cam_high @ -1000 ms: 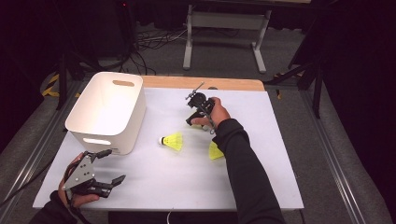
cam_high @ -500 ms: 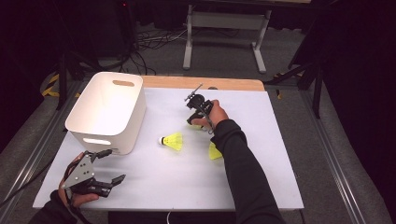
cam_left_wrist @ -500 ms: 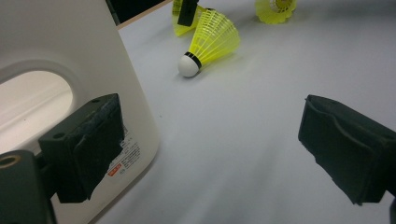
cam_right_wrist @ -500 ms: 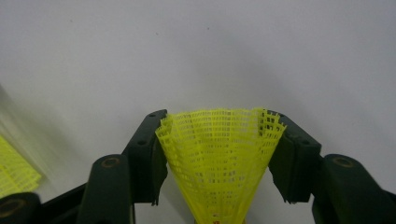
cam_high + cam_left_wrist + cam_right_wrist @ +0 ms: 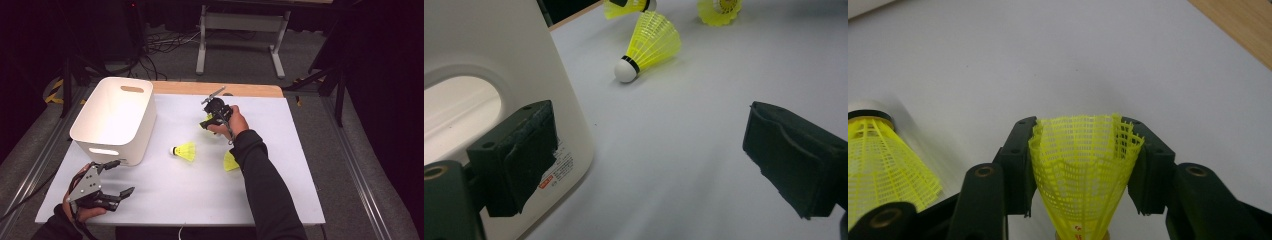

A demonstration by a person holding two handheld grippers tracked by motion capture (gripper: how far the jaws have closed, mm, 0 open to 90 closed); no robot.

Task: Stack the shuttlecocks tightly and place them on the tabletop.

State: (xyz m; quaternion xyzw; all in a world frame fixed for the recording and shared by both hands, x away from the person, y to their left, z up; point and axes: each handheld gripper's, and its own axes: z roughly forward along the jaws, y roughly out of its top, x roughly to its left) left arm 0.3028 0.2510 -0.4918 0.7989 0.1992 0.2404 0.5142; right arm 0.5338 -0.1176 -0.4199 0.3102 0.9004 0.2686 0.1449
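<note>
The right gripper (image 5: 211, 120), at the far middle of the white surface (image 5: 280, 185), has its fingers (image 5: 1018, 160) closed against the skirt of a yellow shuttlecock (image 5: 1083, 170). In the right gripper view that shuttlecock's long axis runs along the fingers, its flared open end pointing away from the gripper and its cork end back toward the hand. The skirt is a moulded plastic lattice, slightly squeezed, with small red print near its base too small to read.

2 more shuttlecocks lie on the surface: one (image 5: 185, 151) on its side near the middle, white rounded cork with a black band pointing left, and another (image 5: 230, 161) just right of it.

The left gripper (image 5: 112, 190) rests at the near left with fingers (image 5: 519, 150) wide apart, holding nothing, beside a smooth white plastic bin (image 5: 117, 117) with oval handle cut-outs and a small label, unreadable
</note>
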